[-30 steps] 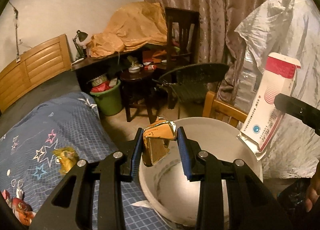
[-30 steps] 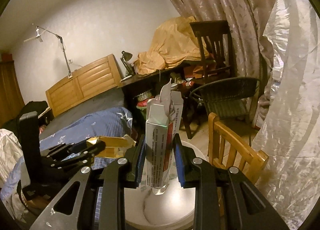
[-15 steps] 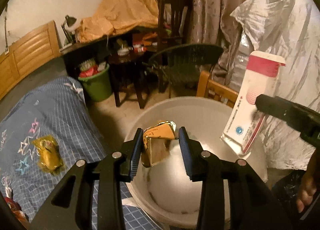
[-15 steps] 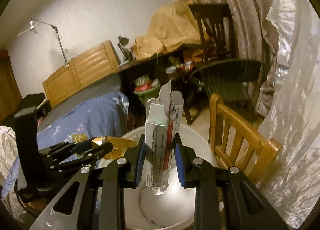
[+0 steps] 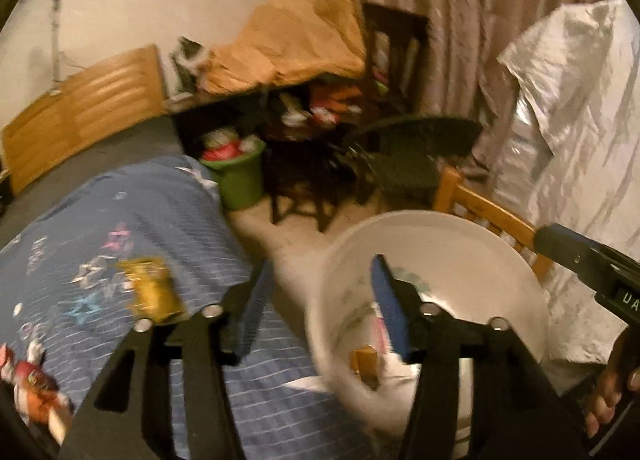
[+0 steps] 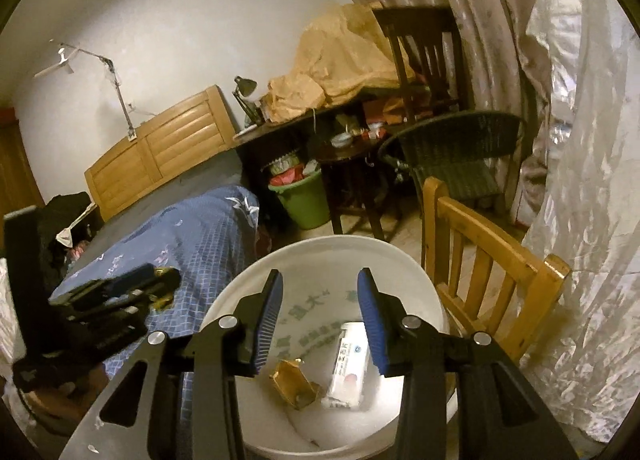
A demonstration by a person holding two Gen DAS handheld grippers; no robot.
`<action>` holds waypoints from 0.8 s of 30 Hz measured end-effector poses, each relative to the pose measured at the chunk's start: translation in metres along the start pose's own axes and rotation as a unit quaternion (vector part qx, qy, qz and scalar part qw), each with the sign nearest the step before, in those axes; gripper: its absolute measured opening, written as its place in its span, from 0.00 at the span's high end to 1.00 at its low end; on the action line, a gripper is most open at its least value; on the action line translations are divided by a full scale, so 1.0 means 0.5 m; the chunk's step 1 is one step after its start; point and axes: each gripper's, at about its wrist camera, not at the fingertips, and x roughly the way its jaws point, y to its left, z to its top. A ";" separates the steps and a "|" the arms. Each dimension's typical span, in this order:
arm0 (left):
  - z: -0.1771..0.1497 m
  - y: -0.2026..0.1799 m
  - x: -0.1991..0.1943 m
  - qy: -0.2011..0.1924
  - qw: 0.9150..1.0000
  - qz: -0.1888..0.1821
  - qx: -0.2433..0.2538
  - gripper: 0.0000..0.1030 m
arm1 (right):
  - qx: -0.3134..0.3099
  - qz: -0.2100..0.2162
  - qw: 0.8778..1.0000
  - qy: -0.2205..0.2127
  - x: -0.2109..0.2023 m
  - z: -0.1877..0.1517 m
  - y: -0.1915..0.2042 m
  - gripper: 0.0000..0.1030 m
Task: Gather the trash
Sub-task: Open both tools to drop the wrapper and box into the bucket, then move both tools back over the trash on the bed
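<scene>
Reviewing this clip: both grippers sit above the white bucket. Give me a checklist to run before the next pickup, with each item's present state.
1. Left gripper empty: ok, jaws wide apart, nothing between them.
2. Right gripper empty: ok, jaws apart, nothing held.
3. Gold box inside the white bucket: ok, lying on its bottom.
4. White carton inside the bucket: ok, lying beside the gold box.
5. Trash left to collect: not ok, a yellow wrapper and a red wrapper lie on the blue quilt.
6. Clear view of the yellow wrapper for a grasp: cannot tell, the left wrist view is motion-blurred.
</scene>
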 end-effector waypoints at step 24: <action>-0.352 0.457 -0.424 -0.022 0.957 0.255 -0.139 0.24 | -0.152 0.150 0.977 -0.003 -0.076 -0.280 0.521 0.50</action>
